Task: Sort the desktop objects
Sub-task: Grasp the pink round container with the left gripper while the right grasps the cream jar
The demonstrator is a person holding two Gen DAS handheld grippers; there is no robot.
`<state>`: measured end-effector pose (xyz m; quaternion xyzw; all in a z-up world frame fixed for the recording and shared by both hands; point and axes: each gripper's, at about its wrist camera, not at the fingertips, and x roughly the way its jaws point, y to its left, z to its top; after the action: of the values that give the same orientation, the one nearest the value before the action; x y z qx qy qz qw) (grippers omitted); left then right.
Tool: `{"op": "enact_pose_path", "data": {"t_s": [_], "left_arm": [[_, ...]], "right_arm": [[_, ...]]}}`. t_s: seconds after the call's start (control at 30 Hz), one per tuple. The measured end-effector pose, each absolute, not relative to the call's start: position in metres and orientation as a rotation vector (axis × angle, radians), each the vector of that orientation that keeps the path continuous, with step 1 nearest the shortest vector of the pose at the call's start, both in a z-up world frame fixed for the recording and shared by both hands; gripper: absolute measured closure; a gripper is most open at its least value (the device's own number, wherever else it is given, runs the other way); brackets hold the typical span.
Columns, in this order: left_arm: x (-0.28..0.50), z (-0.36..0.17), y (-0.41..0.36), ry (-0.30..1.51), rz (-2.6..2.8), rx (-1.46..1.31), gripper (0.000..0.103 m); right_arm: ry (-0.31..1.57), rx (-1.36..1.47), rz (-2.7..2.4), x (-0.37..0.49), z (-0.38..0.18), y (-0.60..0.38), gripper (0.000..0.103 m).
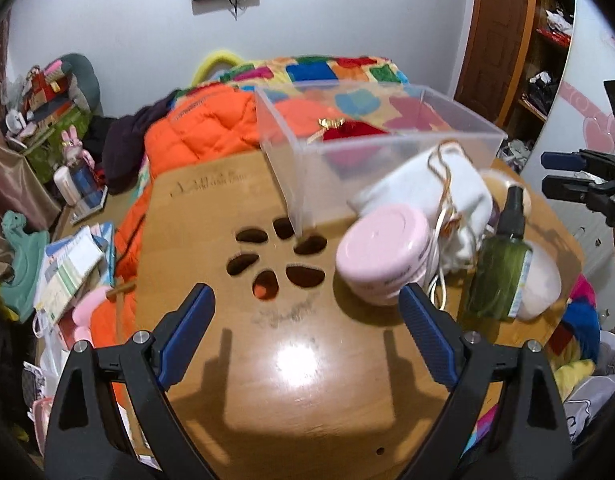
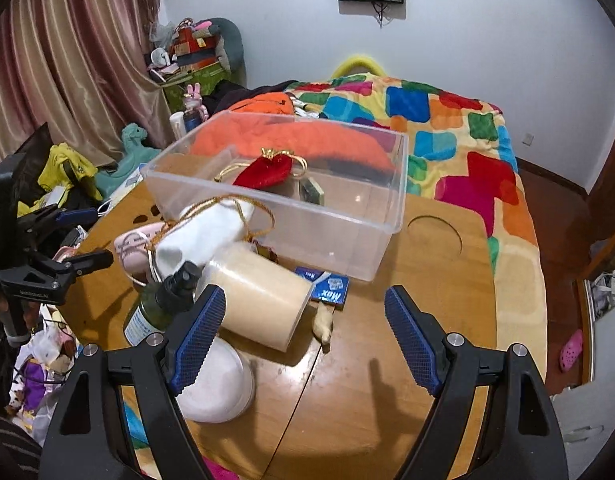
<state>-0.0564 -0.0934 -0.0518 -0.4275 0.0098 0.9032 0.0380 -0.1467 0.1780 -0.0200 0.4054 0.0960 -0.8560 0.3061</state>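
Where clear bin (image 2: 339, 236) stands, red pouch (image 2: 267, 172) inside

Two pouches (image 2: 267, 170), one bin (image 2: 347, 248), one bottle (image 1: 499, 276).

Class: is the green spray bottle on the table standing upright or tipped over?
Upright: the green spray bottle stands on its base, black nozzle on top.

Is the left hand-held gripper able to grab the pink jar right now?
Probably yes. The left hand-held gripper is open and empty, and the pink jar lies just ahead by its right finger, with bare tabletop before it. The green spray bottle stands close beside it.
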Motion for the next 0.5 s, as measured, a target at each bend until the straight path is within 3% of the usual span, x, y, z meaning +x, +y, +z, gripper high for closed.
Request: {"op": "enact_pose_path", "data": {"t_s": [0.2, 0.5], "left_arm": [[-0.065, -0.063, -0.093, -0.094, 2.696, -1.327, 0.009], [-0.084, -0.069, -0.077, -0.066, 2.655, -1.334, 0.009]], "right_arm": [[0.221, 1.123, -2.235, -0.148, -0.033, 0.175, 0.024], [0.217, 1.15, -2.187, -0.146, -0.045, 0.164, 0.024]]}}
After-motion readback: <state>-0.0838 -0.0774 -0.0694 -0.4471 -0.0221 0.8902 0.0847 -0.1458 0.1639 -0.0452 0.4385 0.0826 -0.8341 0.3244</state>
